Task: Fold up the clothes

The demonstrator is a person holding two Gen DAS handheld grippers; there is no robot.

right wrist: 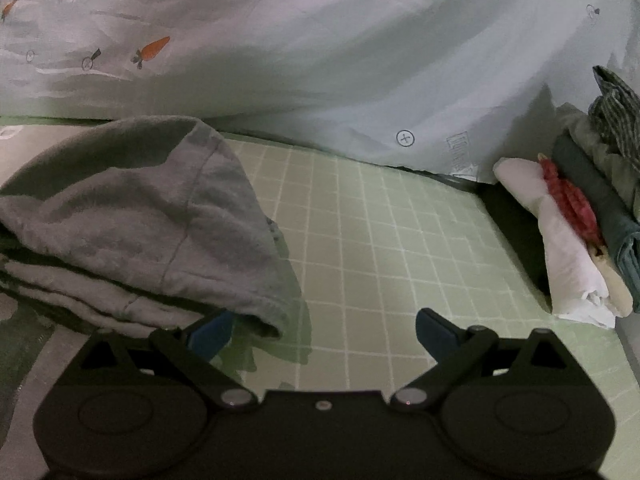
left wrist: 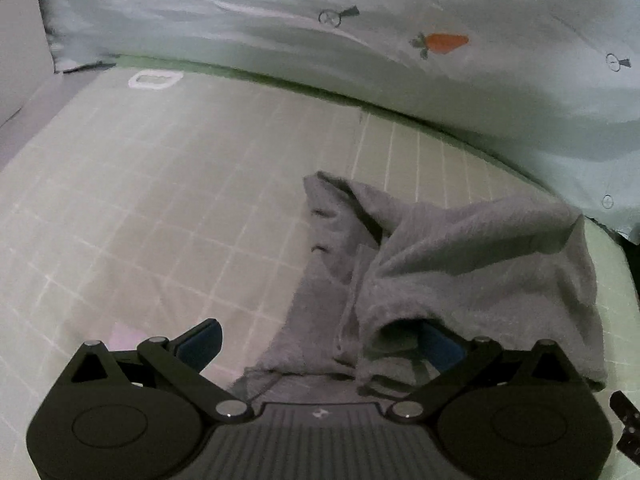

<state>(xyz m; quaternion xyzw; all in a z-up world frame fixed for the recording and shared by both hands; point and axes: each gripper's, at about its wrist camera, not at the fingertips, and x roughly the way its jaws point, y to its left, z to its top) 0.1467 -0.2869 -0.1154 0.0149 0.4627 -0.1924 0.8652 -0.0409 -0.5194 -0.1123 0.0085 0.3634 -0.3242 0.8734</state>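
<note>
A grey fleece garment (left wrist: 460, 256) lies partly folded on the green checked bedsheet (left wrist: 160, 184). In the left wrist view my left gripper (left wrist: 320, 340) is open wide, its right finger (left wrist: 438, 344) tucked under a drooping fold of the garment and its left finger (left wrist: 204, 340) over bare sheet. In the right wrist view the same grey garment (right wrist: 132, 220) is heaped at the left. My right gripper (right wrist: 324, 332) is open, its left finger (right wrist: 212, 334) under the garment's lower edge and its right finger (right wrist: 436, 332) over the sheet.
A pale duvet (left wrist: 360, 40) with carrot prints is bunched along the back of the bed. A stack of folded clothes (right wrist: 576, 232) in white, red, teal and check stands at the right. Green sheet (right wrist: 380, 240) lies between garment and stack.
</note>
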